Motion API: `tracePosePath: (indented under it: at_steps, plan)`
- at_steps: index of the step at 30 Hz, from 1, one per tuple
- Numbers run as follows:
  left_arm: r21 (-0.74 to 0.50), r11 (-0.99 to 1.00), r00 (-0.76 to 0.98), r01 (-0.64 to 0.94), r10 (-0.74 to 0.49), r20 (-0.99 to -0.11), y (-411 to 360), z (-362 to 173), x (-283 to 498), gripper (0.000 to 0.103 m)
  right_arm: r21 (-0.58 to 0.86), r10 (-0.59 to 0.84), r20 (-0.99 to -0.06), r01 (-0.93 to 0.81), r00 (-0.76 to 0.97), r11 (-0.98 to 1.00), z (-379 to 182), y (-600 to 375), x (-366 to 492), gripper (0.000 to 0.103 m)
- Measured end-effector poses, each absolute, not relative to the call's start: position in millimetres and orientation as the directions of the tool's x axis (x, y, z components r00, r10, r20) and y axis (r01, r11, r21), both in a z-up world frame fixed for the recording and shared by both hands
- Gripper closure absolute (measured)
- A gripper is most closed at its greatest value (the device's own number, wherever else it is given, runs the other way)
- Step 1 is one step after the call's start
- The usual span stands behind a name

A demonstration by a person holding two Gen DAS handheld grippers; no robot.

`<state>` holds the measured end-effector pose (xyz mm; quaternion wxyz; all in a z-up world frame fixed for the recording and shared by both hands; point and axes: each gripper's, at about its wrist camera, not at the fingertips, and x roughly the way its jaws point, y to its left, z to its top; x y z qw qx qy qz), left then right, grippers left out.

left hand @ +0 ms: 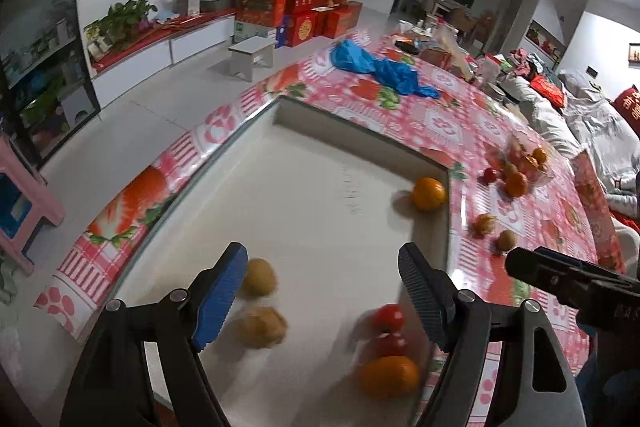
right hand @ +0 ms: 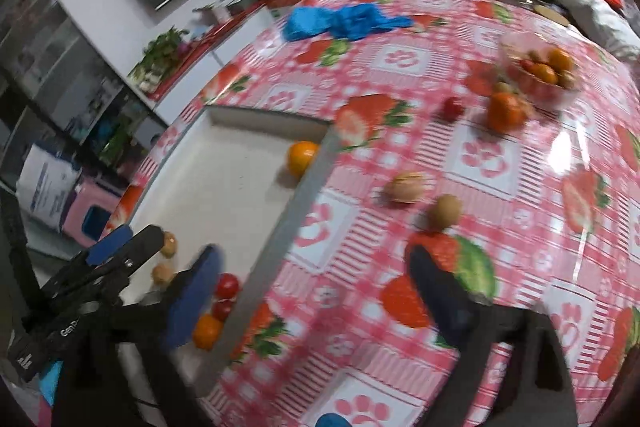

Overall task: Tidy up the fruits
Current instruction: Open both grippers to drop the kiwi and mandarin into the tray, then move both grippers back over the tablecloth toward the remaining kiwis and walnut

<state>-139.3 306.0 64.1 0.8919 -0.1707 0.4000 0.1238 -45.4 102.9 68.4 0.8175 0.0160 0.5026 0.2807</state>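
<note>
both hand-held grippers are open and empty: the left hand-held gripper (left hand: 320, 291) over the white tray (left hand: 304, 163), the right hand-held gripper (right hand: 316, 307) over the desk (right hand: 500, 155). sorted in the tray: an orange (left hand: 388, 375), two red fruits (left hand: 389, 318), two brown ones at 9 o'clock, another orange at 1 o'clock. roughly half looks left: two brown fruits (right hand: 405, 187) nearby, more by the bowl (right hand: 540, 71) at 1 o'clock.

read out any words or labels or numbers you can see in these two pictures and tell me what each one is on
"Gen", cut off: left gripper body, right wrist view.
"BAS", cut off: right gripper's body, left wrist view.
Red boxes: print too small.
Red cushion: characters cut off.
White tray: faint marks, unreadable.
</note>
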Motion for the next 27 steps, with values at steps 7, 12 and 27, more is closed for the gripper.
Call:
tracePosePath:
  at_steps: [7, 12, 27]
  plan:
    - [-0.178, 0.937, 0.651, -0.301, 0.066, -0.756, 275, 75, -128, 0.024, 0.319, 0.451, -0.808, -0.363, 0.379, 0.875, 71, 53, -33, 0.0]
    - [-0.166, 0.949, 0.653, -0.27, 0.054, -0.755, 257, 82, -122, 0.024, 0.275, 0.375, -0.844, -0.291, 0.382, 0.916, 54, 19, -26, 0.0]
    - [-0.071, 0.989, 0.634, -0.132, 0.029, -0.773, 192, 99, -92, 0.024, -0.051, 0.128, -0.889, -0.373, 0.44, 0.926, 1, -6, -50, 0.0]
